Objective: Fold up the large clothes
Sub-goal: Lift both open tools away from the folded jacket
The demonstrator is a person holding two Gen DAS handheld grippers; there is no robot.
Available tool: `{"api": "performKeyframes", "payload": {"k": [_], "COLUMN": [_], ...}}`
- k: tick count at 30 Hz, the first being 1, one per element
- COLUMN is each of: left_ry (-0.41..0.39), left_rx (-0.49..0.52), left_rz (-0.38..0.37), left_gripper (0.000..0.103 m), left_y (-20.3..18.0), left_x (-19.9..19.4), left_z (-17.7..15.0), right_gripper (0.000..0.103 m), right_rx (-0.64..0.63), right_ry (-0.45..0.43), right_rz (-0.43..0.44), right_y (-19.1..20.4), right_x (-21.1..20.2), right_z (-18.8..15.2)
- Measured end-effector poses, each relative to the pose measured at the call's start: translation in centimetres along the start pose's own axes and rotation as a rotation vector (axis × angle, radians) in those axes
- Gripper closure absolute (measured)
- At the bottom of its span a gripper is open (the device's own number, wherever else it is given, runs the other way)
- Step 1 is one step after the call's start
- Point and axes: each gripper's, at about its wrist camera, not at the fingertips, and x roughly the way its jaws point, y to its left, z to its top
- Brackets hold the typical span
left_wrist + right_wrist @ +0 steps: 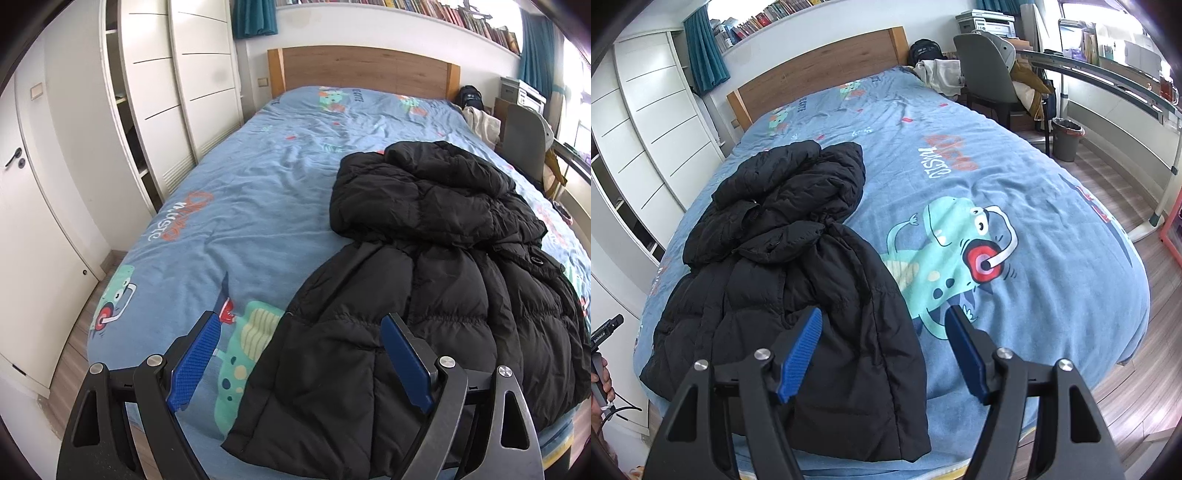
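1. Bed (236,206), the largest thing in sight: covered by a blue duvet printed with cartoon dinosaurs and orange lettering, wooden headboard (362,68) at the far end, foot edge nearest the cameras.
2. Black puffer jacket (436,266), the task's garment: lying on the duvet near the foot edge, hem toward that edge, hood (798,177) bunched up toward the headboard. Spread lengthwise but rumpled, upper part heaped on itself, no clean fold line to be seen. Judged early in the task: laid out, not yet folded; smoothing, bringing the sides or sleeves in, and doubling hem to hood all apparently left to do.
3. White wardrobe (173,92) along one long side of the bed, sliding doors partly open; teal curtains (705,48) and a shelf of books (465,16) above the headboard.
4. Grey chair (986,70) near the far corner of the bed, with pale clothing heaped at that corner, a printer behind it, and a bin (1067,138) on the wooden floor.
5. Left gripper (299,328): blue-padded fingers spread wide, holding nothing, poised above the jacket's hem corner at the foot edge, one finger over the duvet, the other over black fabric.
6. Right gripper (884,325): fingers likewise wide apart and holding nothing, straddling the jacket's other side edge near the hem, one finger over the jacket, the other over the dinosaur print.
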Motion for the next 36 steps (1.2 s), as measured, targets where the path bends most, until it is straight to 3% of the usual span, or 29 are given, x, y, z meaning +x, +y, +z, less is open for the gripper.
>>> {"api": "performKeyframes", "payload": {"k": [8, 20, 24, 36], "left_ry": [0.021, 0.119, 0.122, 0.179], "left_rx": [-0.01, -0.217, -0.201, -0.178], "left_rz": [-0.001, 0.022, 0.049, 0.041], "left_gripper": [0.015, 0.015, 0.01, 0.009], "left_y": [0.8, 7.6, 7.7, 6.2], "left_x": [-0.1, 0.5, 0.7, 3.1], "left_z": [-1.5, -4.2, -4.4, -5.9], "right_gripper": [0.035, 0.034, 0.034, 0.034], "right_rx": [0.004, 0.041, 0.061, 0.062], "right_ry": [-0.002, 0.043, 0.069, 0.115], "right_rz": [0.008, 0.005, 0.017, 0.015], "right_y": [-0.5, -3.0, -3.4, -2.8], "right_x": [0.2, 0.8, 1.8, 3.2], "right_z": [-0.7, -3.0, -4.0, -5.1]}}
